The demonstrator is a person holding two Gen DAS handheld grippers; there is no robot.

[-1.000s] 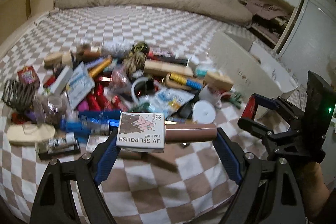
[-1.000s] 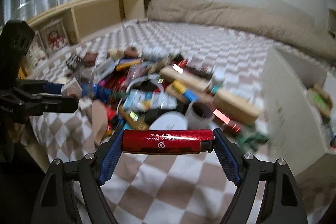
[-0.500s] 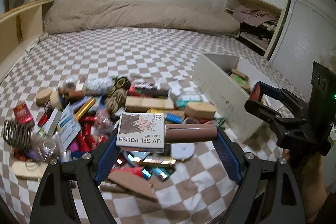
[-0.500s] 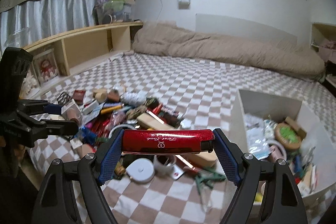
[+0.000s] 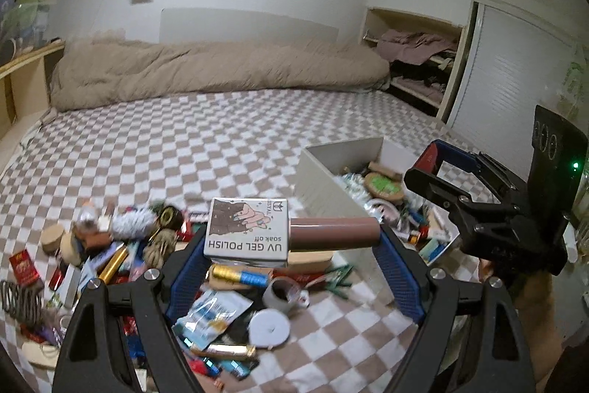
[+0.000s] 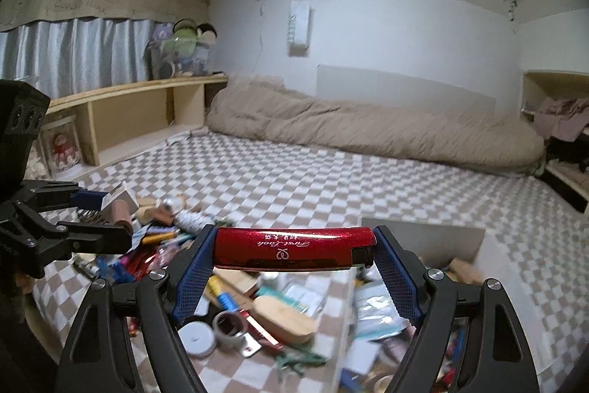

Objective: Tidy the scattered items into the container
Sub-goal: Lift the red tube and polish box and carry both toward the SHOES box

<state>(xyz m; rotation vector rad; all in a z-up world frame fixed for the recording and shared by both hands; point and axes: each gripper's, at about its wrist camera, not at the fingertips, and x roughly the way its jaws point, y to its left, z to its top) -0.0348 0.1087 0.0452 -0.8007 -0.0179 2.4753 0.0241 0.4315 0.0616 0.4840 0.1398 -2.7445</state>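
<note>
Checkered brown-and-white bedding [image 5: 228,142] is littered with a heap of small items [image 5: 154,256]; the white rectangular container [image 5: 331,179] is partly filled. A boxed gel-polish bottle [image 5: 291,232] is clamped by the left gripper [image 5: 291,253], a glossy red tube [image 6: 294,247] by the right gripper [image 6: 294,267], neither yet deposited.

Dim ceiling light, fisheye warping, slight motion blur.

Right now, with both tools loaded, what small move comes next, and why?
Probably carry the right tool forward over the white box. Its red tube is clamped, the box sits just ahead and partly filled, and the left tool holds gel polish farther off.
</note>
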